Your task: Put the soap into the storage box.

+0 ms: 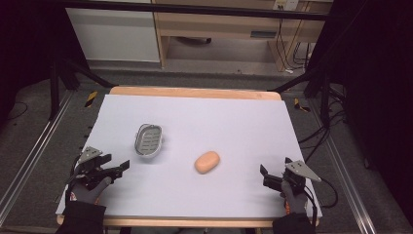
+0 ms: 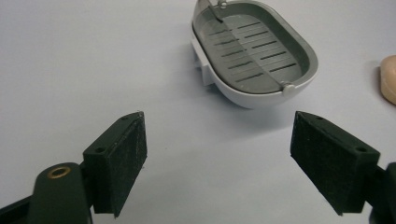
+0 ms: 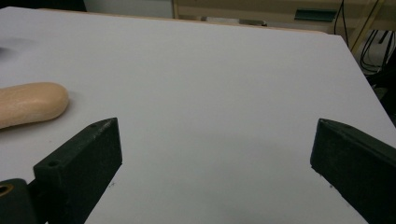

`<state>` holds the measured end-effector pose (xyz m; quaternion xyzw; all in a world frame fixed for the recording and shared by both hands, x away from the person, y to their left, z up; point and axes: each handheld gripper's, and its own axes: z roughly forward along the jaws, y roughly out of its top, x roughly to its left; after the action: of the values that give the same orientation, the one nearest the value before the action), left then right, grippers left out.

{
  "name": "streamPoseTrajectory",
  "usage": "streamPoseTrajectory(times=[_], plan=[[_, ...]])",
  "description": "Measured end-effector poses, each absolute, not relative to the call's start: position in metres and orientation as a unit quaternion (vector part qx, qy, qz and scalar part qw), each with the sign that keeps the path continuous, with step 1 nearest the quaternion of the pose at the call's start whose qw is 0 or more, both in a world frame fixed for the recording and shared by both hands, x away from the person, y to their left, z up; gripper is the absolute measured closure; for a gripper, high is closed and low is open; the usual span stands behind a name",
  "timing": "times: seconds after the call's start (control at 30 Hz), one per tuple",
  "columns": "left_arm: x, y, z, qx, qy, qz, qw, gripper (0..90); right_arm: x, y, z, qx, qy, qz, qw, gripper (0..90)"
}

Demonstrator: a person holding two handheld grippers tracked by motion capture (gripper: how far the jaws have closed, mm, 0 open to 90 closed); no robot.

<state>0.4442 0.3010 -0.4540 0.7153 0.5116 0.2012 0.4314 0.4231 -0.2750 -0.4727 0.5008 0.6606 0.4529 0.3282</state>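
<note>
A grey oval soap dish (image 1: 148, 139) with a slotted tray rests on the white table sheet (image 1: 219, 117), left of centre. A peach bar of soap (image 1: 207, 162) lies to its right. My left gripper (image 1: 118, 168) hovers near the table's front left, open, with the soap dish (image 2: 254, 51) ahead between its jaws and the soap (image 2: 388, 79) at the right edge. At the front right my right gripper (image 1: 265, 174) is open and holds nothing. In the right gripper view the soap (image 3: 30, 103) lies off to the left of the jaws.
The sheet covers a wooden table with its edge (image 1: 195, 92) showing at the back. Dark frame legs and cables (image 1: 311, 136) stand beside the table. A wooden cabinet (image 1: 229, 24) stands farther back.
</note>
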Motion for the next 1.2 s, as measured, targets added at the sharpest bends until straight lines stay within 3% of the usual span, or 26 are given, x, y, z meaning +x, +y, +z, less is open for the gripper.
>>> streamPoseTrajectory(times=[1.2], plan=[[0.432, 0.245, -0.439, 0.755, 0.448, 0.194, 0.438, 18.3, 0.423, -0.274, -0.484, 0.503, 0.665, 0.463, 0.299, 2.4]])
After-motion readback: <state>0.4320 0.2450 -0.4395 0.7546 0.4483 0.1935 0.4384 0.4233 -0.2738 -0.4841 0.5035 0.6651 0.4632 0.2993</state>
